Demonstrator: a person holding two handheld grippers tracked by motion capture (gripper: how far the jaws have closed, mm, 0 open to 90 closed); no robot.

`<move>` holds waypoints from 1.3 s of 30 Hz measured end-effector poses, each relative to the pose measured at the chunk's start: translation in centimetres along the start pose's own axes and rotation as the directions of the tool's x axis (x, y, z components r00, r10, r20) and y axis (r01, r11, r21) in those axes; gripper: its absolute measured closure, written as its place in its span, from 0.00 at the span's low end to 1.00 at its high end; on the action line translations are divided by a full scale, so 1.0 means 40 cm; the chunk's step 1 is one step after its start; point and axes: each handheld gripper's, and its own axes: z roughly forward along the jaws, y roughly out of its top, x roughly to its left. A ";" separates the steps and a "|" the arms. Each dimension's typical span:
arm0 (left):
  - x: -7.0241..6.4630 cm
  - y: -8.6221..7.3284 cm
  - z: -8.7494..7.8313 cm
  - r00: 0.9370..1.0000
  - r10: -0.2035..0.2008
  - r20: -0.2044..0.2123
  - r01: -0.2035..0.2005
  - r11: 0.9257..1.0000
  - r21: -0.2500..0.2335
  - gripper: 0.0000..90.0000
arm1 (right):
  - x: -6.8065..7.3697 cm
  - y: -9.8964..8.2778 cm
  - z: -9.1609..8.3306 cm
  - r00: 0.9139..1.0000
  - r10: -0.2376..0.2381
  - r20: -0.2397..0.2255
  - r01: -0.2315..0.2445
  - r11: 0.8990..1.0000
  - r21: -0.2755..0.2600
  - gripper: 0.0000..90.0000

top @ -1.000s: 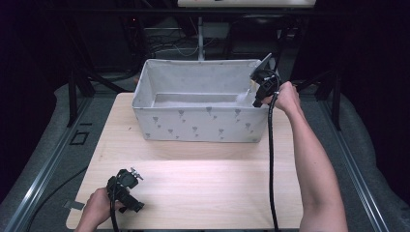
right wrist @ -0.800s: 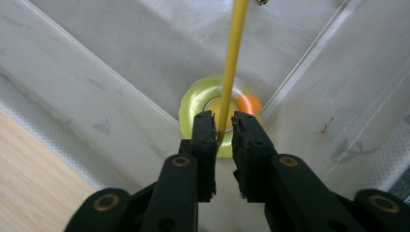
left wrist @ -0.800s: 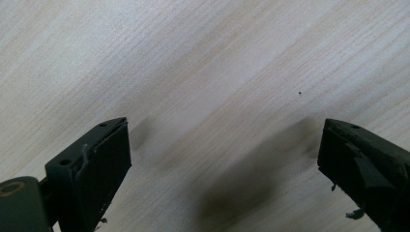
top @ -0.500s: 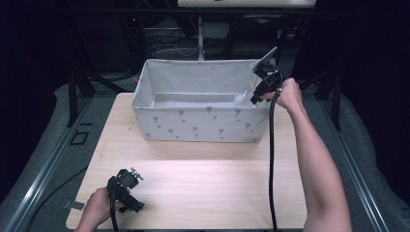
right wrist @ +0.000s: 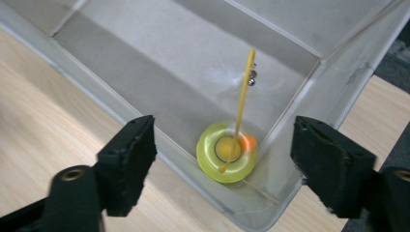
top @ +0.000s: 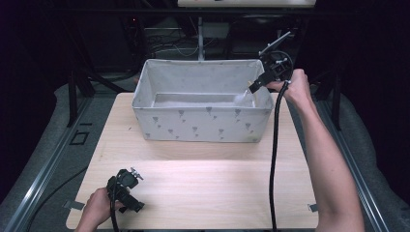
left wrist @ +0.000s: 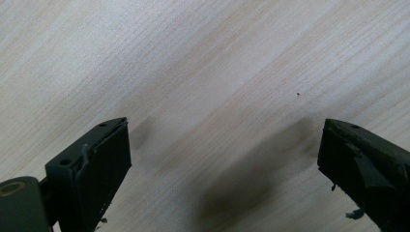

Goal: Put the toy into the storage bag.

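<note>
A grey fabric bin point(top: 203, 121) with a small printed pattern stands at the back of the wooden table point(top: 217, 183). My right gripper point(top: 252, 87) hovers over the bin's right end, pointing down into it. Its jaws have just been opening and now stand wide apart, with nothing pressed between them point(right wrist: 225, 133). Below them, in a corner of the bin point(right wrist: 145, 43), lies a yellow ring point(right wrist: 212, 162) with a thin yellow stick point(right wrist: 240, 101) and an orange bit point(right wrist: 249, 141). My left gripper point(top: 133, 205) rests low at the table's front left, open over bare wood point(left wrist: 225, 145).
Small metallic beads point(right wrist: 252, 77) lie on the bin floor behind the ring. A black cable point(top: 273, 159) hangs from the right gripper across the table's right side. Dark metal framing and cables stand behind the bin. Rails run along both sides of the table.
The right hand has lifted its gripper a little higher above the bin's right rim. The left hand and its gripper have stayed where they were.
</note>
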 end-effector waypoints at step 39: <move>-0.002 0.001 0.003 1.000 0.001 -0.007 -0.001 1.000 0.004 0.06 | 0.275 -0.258 -0.020 0.956 -0.293 -0.021 0.291 0.954 -0.076 0.04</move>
